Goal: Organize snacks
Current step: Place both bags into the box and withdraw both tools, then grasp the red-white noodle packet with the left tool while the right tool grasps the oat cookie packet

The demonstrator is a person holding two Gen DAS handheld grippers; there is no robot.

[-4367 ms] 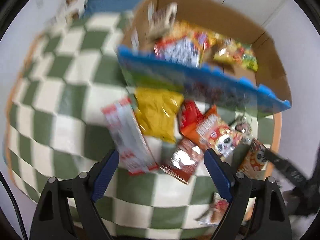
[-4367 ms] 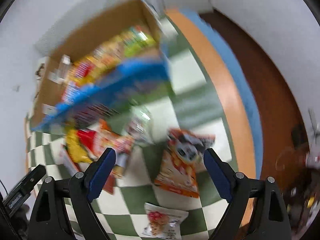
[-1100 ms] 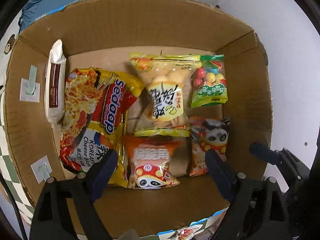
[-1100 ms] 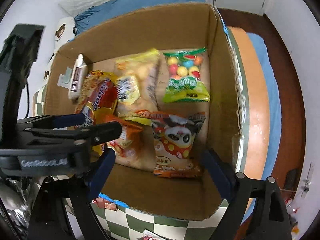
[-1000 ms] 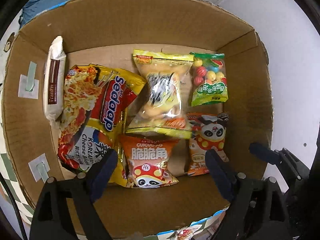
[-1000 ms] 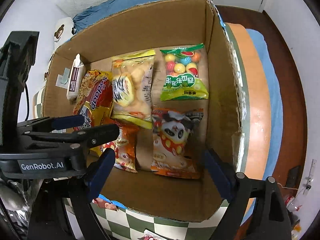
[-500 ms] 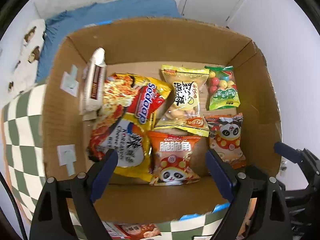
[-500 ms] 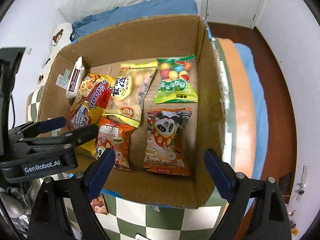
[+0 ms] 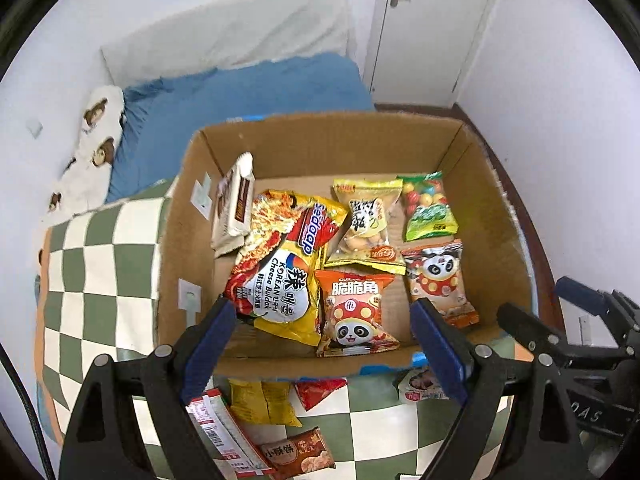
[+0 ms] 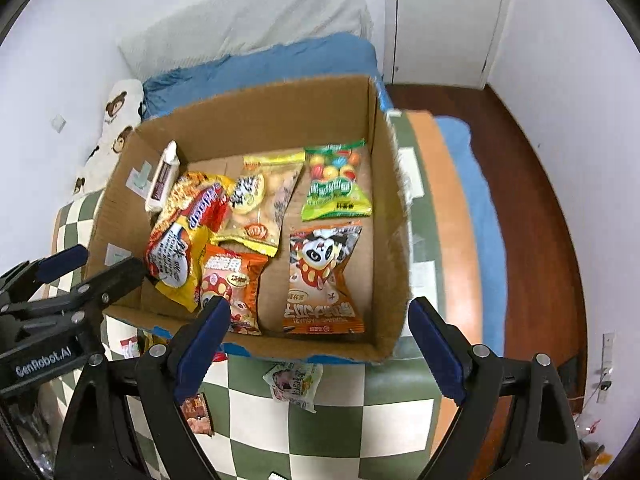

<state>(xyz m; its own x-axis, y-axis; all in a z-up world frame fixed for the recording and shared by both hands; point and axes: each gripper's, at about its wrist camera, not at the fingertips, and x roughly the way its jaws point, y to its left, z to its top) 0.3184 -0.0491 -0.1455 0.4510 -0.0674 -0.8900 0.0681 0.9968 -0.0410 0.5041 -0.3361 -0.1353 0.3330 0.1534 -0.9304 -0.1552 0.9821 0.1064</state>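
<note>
Both grippers hang above the cardboard box (image 9: 500, 216), and neither carries anything: the left gripper (image 9: 322, 350) has its fingers spread wide with nothing between them, and the right gripper (image 10: 318, 346) is just as wide and just as empty. Six packs lie in the box: the Korean cheese noodle pack (image 9: 280, 264), the orange panda snack bag (image 9: 358, 314), a second panda bag (image 10: 320, 276), the yellow biscuit bag (image 9: 368, 226), the green candy bag (image 10: 336, 184) and a white wrapped bar (image 9: 234, 204) leaning on the left wall.

The work left sits outside, on the checkered desk (image 9: 100, 264) just beside the box's near wall: a yellow pack (image 9: 262, 402), a red pack (image 9: 320, 390), a brown snack bag (image 9: 298, 454), a red-and-white packet (image 9: 222, 428) and a small white bag (image 10: 294, 384).

The danger appears to be crowding. The loose packs lie close together, some overlapping, so a wide grab could pinch two at once or nip only a slippery edge that slides free. With both grippers so near, one could knock the other, or catch the box wall and shove it.
</note>
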